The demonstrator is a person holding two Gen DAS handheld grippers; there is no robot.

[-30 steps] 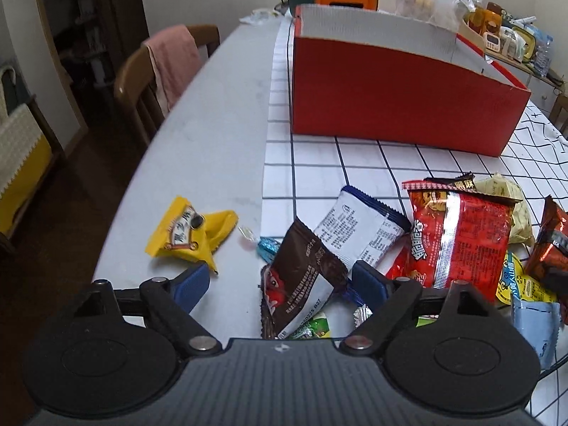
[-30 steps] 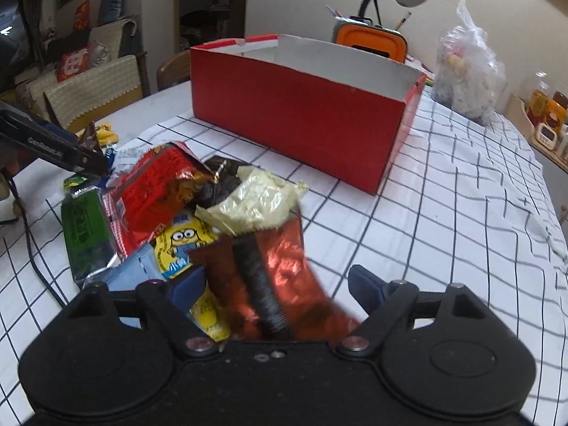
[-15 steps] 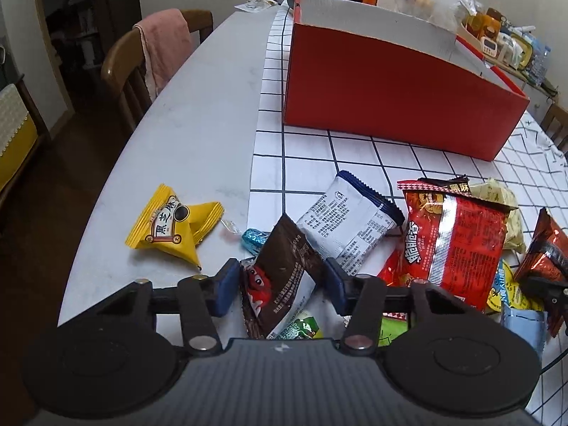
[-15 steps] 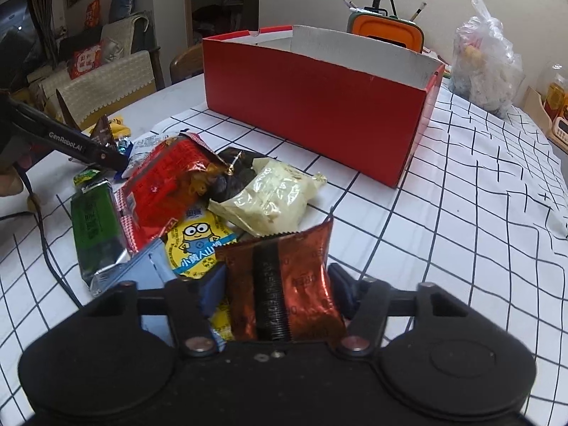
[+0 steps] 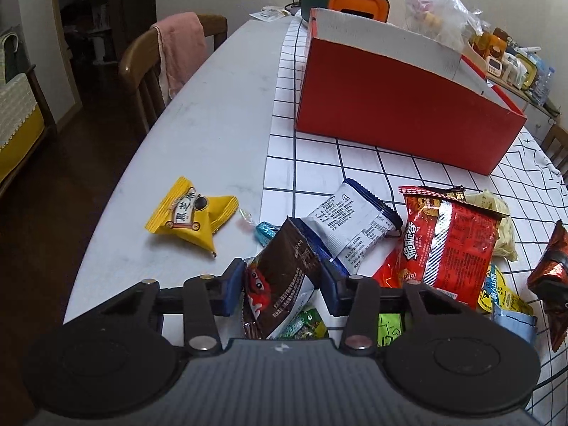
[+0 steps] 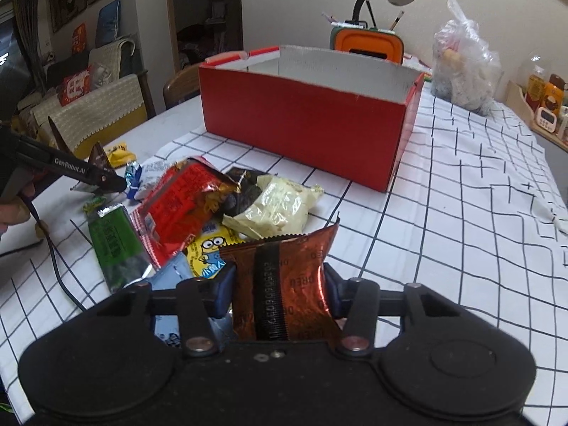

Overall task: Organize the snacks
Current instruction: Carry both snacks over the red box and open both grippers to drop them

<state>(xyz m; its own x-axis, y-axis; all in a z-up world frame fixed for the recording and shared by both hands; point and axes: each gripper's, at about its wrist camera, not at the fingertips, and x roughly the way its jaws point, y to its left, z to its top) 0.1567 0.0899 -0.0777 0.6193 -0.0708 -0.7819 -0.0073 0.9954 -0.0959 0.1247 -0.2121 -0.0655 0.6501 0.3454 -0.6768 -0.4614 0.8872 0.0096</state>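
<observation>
Blue-padded left gripper (image 5: pixel 282 289) fingers have just closed on the brown packet (image 5: pixel 280 284); the right gripper (image 6: pixel 278 291) fingers have just clamped the copper-red packet (image 6: pixel 284 284).

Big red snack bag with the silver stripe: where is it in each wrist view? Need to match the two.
Left wrist view: the red snack bag lies right of centre on the checked cloth, just right of the white packet.
Right wrist view: the same red snack bag lies left of centre, between the green packet and the pale yellow bag.
Shared landmark: the red box, behind the pile in both.
</observation>
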